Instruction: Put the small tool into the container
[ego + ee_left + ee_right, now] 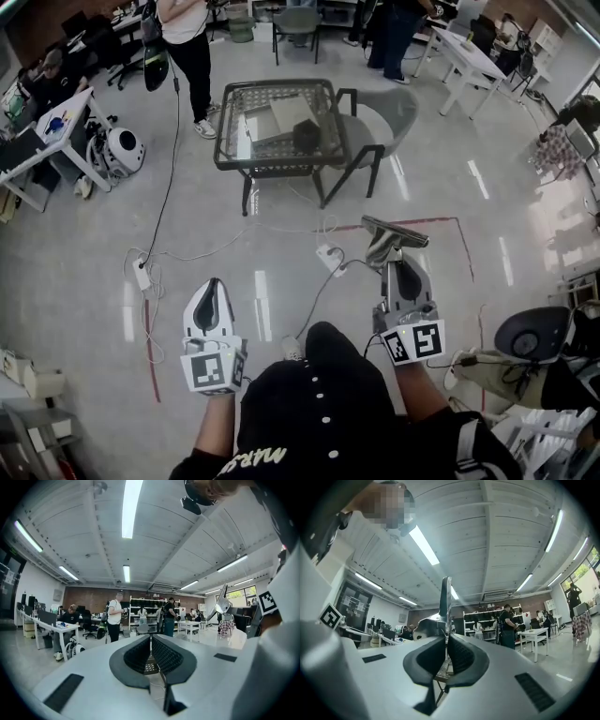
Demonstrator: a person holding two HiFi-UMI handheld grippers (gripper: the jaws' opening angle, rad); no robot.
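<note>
Metal glints at my right tool [392,269]: its jaws are pinched narrow on a small metal implement [394,234], a shiny stem with a dark flat blade across the top. In the right gripper view the blade stands upright above the black pads, its stem clamped between them. That tool points level, a touch upward, held out over the floor [84,272].

My left tool [213,286] is beside it, well apart. In the left gripper view its ribbed pads meet at the tips with nothing between them, so it is closed and empty.

Ahead of both stands a glass tabletop [246,101] on a dark frame, with a grey chair [380,117] at its right side. On the glass lie a pale flat box [281,117] and, just beside it, a dark object [307,137] that I cannot make out. The implement is well short of that tabletop, in the air.

White cables [159,253] and a power strip [330,260] lie on the floor between me and the tabletop, with red tape [441,222] marking a line to the right. A person [187,47] stands beyond the tabletop's left corner.
</note>
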